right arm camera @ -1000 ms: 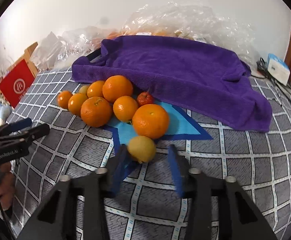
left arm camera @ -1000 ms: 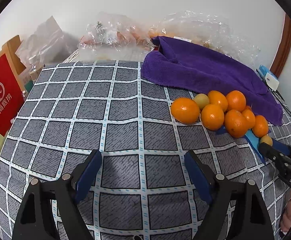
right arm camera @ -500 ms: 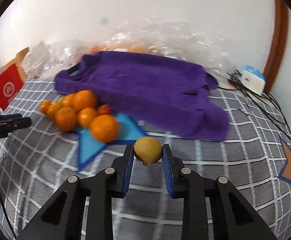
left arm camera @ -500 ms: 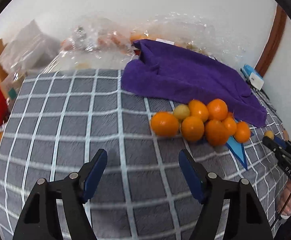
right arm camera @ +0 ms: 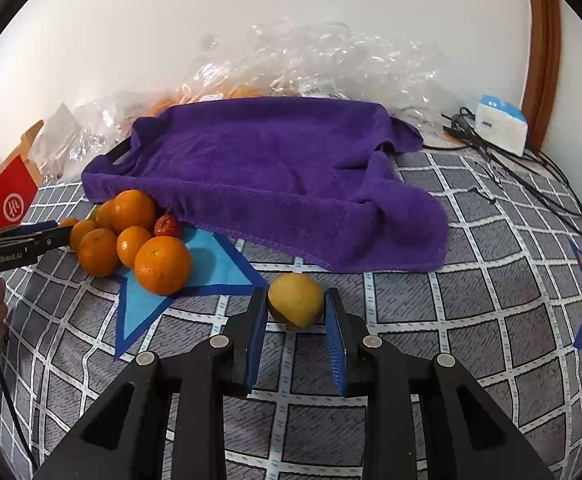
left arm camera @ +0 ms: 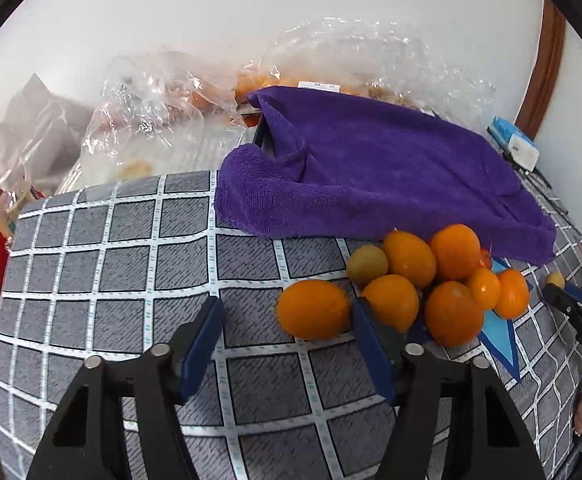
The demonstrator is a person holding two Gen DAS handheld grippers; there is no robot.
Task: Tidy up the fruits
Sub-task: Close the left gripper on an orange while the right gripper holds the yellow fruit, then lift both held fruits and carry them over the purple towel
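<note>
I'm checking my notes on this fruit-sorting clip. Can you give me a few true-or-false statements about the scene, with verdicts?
1. The right gripper is clamped on a yellow fruit. True.
2. The left gripper holds an orange. False: its jaws are closing with nothing pressed between them; the nearest orange lies just ahead.
3. The purple towel covers the pile of oranges. False: the pile sits beside its edge.
4. A small red fruit sits among the oranges. True.

A purple towel lies before crinkled plastic bags on the checked cloth
</note>
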